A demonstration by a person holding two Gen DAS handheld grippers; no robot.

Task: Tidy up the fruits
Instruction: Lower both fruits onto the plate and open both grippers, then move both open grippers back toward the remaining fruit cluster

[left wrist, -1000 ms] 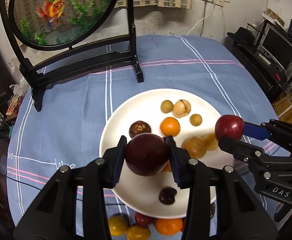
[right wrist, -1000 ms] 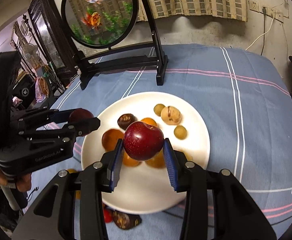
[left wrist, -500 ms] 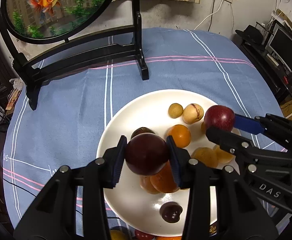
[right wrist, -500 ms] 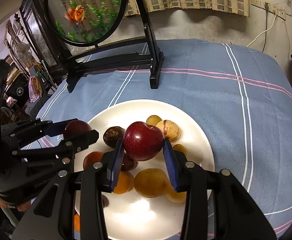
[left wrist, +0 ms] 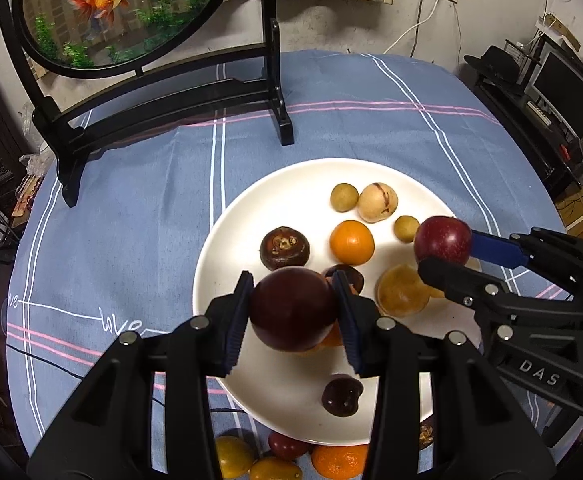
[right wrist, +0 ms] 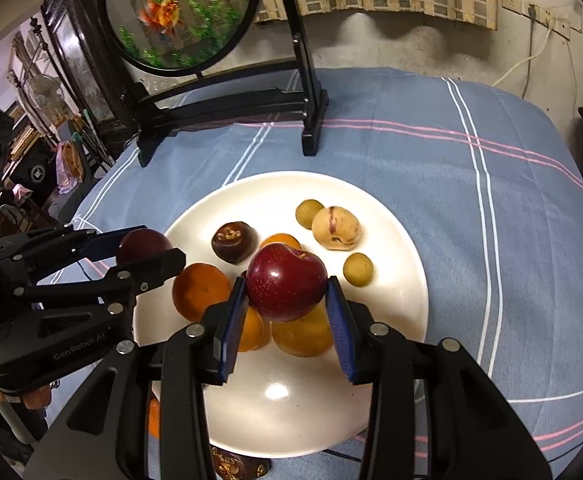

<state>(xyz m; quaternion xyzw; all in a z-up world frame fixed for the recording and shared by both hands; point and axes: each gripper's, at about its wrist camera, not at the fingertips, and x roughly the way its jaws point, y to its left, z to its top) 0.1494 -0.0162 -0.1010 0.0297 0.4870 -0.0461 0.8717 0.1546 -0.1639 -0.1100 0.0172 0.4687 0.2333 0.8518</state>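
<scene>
Both grippers loaded, both over the round white ceramic plate [left wrist: 227, 240] on the blue cloth with white and pink stripes [left wrist: 131, 184].

Left gripper [left wrist: 294, 307]: blue pads clamped on the sides of a dark maroon round plum [left wrist: 291, 312], held above the plate's near-left part. Grip across the widest part, probably so the smooth skin doesn't squirt out.

Right gripper [right wrist: 286, 295]: left pad pressed to a glossy red plum with a stem dimple [right wrist: 285, 280], right pad at its lower edge, looks like contact but marginal. Held above the plate centre, right over the pile. Seen from the left wrist view, same plum sits over the plate's right edge.

Both fruits carried high, likely to clear what already lies below before lowering.

Plate contents:
- brown wrinkled round fruit with a scarred top [left wrist: 284, 247], centre-left
- bright orange tangerine [left wrist: 351, 241], centre
- two small olive-green round fruits [left wrist: 344, 197], far side and right
- pale tan oval fruit with a dark streak [left wrist: 377, 202], far right
- amber-orange round fruits [left wrist: 402, 290], near right, partly under the grippers
- small dark, almost black fruit [left wrist: 342, 395], near edge

Bare plate at far left and near centre, likely the easy drop zones.

Off the plate, on the cloth at the near edge: yellow, red and orange loose fruits [left wrist: 283, 456], not yet collected.

Black-framed round goldfish screen on a stand [left wrist: 131, 12] at the far left, well apart.
</scene>
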